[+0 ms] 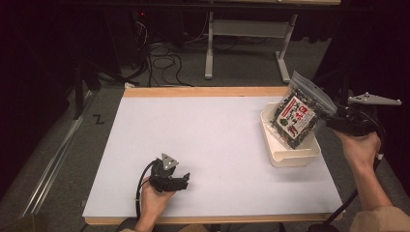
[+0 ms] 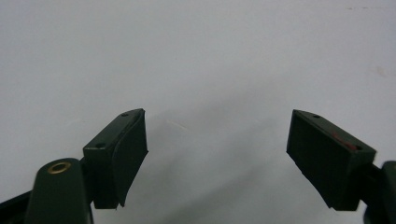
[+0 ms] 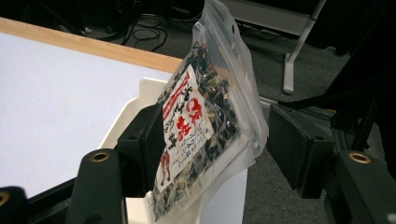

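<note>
Left tongs (image 2: 217,154) wide, empty; right tongs (image 3: 217,140) released, straddling snack bag (image 3: 201,126).

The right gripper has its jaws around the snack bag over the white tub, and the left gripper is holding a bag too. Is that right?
Not quite. The left gripper holds nothing: the left gripper view shows its jaws wide apart over the bare white table. The rest stands: the right gripper has its jaws on either side of the snack bag, over the white tub.
</note>
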